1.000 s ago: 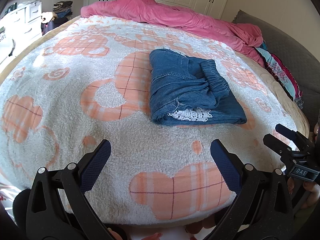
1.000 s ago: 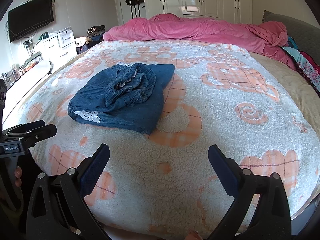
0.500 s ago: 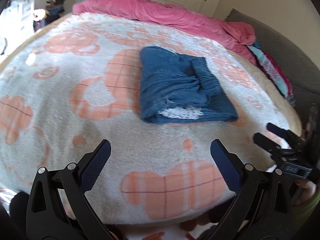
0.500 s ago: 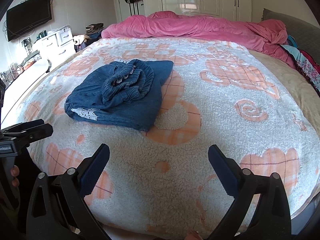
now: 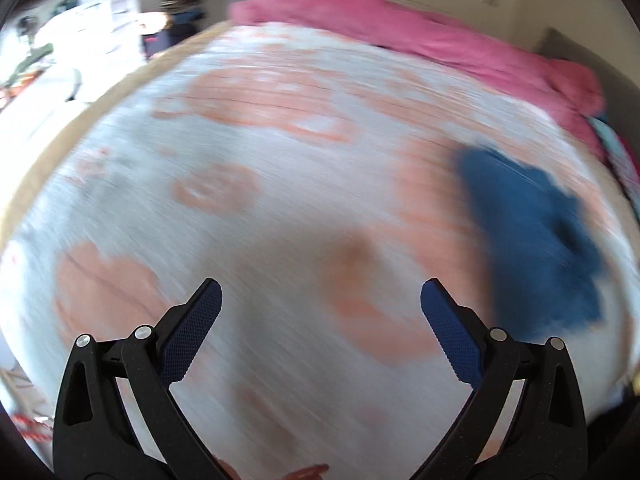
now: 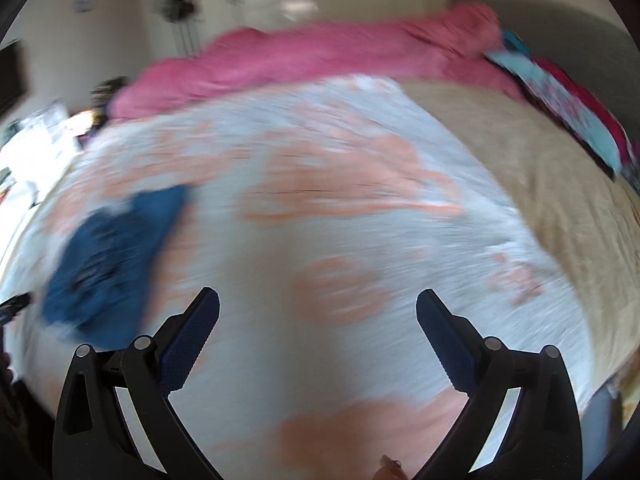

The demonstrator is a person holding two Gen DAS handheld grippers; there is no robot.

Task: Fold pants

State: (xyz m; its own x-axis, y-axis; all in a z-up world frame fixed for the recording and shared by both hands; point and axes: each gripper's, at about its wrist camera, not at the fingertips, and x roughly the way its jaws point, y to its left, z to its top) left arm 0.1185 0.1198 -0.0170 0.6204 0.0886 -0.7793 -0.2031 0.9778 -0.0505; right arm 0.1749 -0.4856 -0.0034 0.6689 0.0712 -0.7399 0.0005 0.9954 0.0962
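Both views are pretty smeared. My left gripper (image 5: pixel 321 300) and right gripper (image 6: pixel 318 308) are spread wide, holding nothing, over the blanket (image 6: pixel 320 240). The blue pants (image 5: pixel 532 240) lie bundled between them, untouched, with the pink duvet (image 6: pixel 320 60) at the far end.

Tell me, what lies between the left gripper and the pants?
Only bare blanket lies between the left gripper and the pants, as the blurred left wrist view shows.
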